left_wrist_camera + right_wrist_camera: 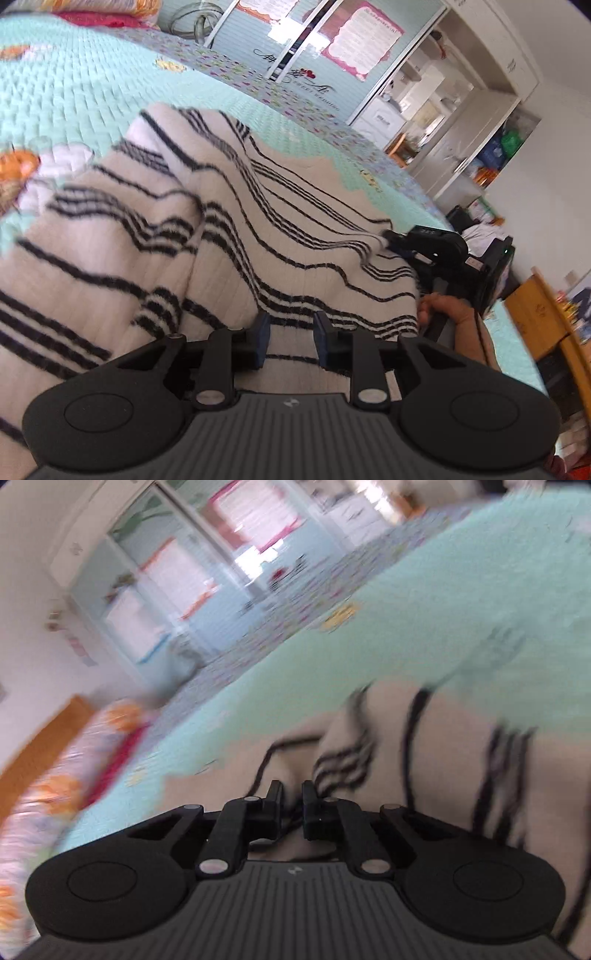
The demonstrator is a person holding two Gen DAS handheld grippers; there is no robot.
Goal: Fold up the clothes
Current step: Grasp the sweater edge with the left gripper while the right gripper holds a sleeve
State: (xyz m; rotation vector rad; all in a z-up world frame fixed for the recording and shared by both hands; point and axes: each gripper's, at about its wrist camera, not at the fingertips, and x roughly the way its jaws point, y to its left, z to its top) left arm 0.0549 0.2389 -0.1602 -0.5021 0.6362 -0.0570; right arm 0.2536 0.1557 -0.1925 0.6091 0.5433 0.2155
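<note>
striped sweater [229, 229] under tilted hand-held grippers

Fuzzy ribbed knit sweater [229, 229] on quilted matt bedspread [74, 85].

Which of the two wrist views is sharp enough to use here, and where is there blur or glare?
Left wrist view: mostly sharp, the striped garment reads clearly, fisheye bends the room, glare on the glass doors. Right wrist view: heavy motion blur across bedspread and garment; only the right gripper itself is crisp.
</note>
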